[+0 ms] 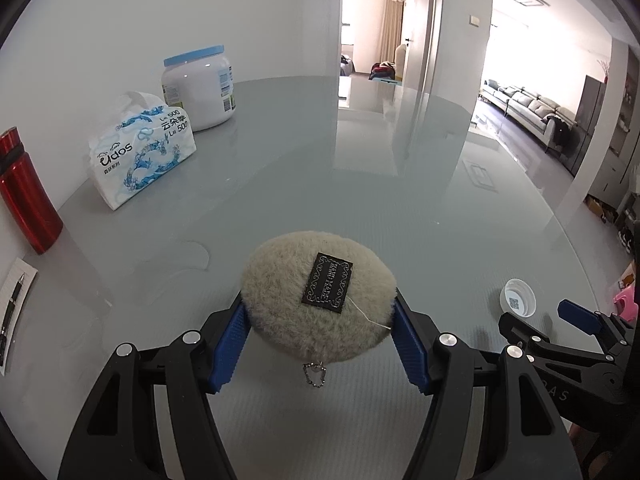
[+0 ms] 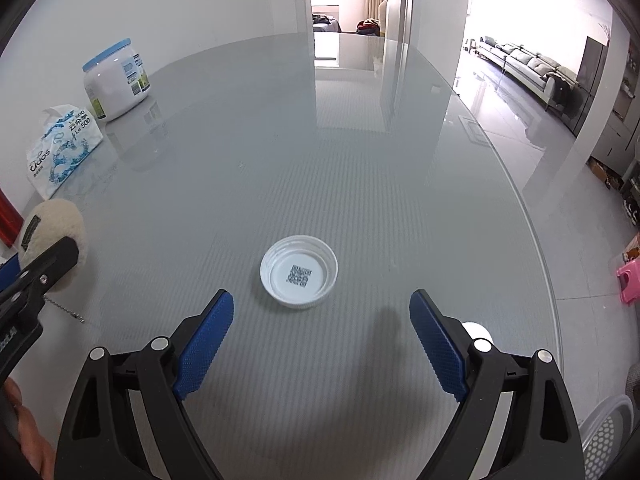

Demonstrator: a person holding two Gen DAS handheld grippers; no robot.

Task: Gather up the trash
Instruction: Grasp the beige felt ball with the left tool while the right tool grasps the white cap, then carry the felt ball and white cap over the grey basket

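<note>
Now the left gripper [image 1: 318, 336] clamps the round beige fluffy pad [image 1: 318, 300]; the right gripper [image 2: 320, 344], jaws wide, lines up low-centre on the white plastic lid [image 2: 299, 276], needing descent and closure.

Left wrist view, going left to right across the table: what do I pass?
Pen → red flask → tissue pack → white jar → fluffy pad held by the left gripper → white cap.

Black-framed left gripper [image 1: 318, 344] and right gripper [image 2: 320, 344], blue textured pads, silver pivot screws.
</note>
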